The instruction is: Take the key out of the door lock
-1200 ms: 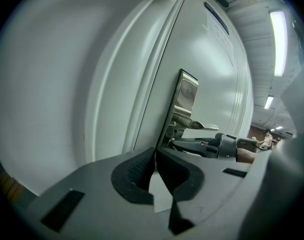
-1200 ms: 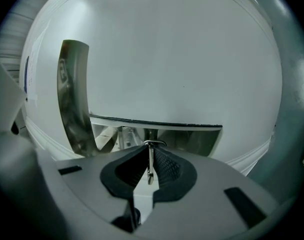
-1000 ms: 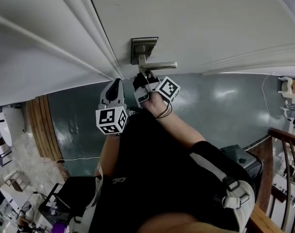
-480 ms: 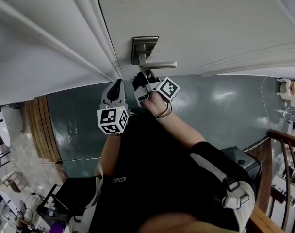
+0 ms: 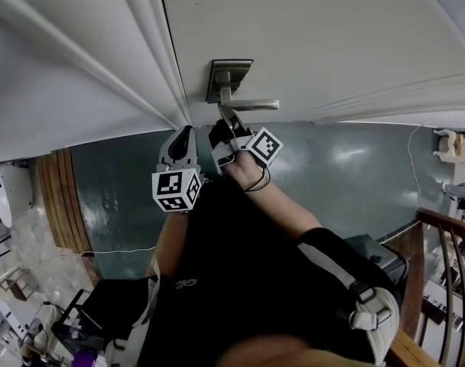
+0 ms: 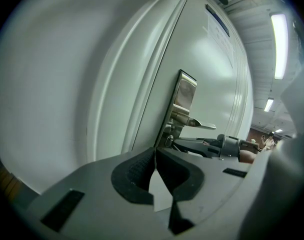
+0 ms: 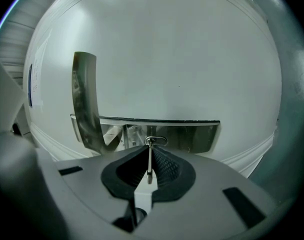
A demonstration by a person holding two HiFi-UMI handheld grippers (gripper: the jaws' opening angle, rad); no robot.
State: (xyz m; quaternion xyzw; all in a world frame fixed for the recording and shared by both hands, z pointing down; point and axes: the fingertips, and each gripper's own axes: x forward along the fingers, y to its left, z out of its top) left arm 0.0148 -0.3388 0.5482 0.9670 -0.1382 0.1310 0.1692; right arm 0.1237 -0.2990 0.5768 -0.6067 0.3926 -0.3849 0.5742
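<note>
Around the key (image 7: 150, 165), right tongs (image 7: 150, 151) tight

Lever handle (image 7: 192, 136) close above key (image 7: 150, 160)

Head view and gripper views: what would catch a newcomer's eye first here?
The right gripper is shut on a thin metal key, which stands edge-on between its pads just below the silver lever handle of the white door. The left gripper hangs beside it on the left in the head view, jaws together on nothing.
</note>
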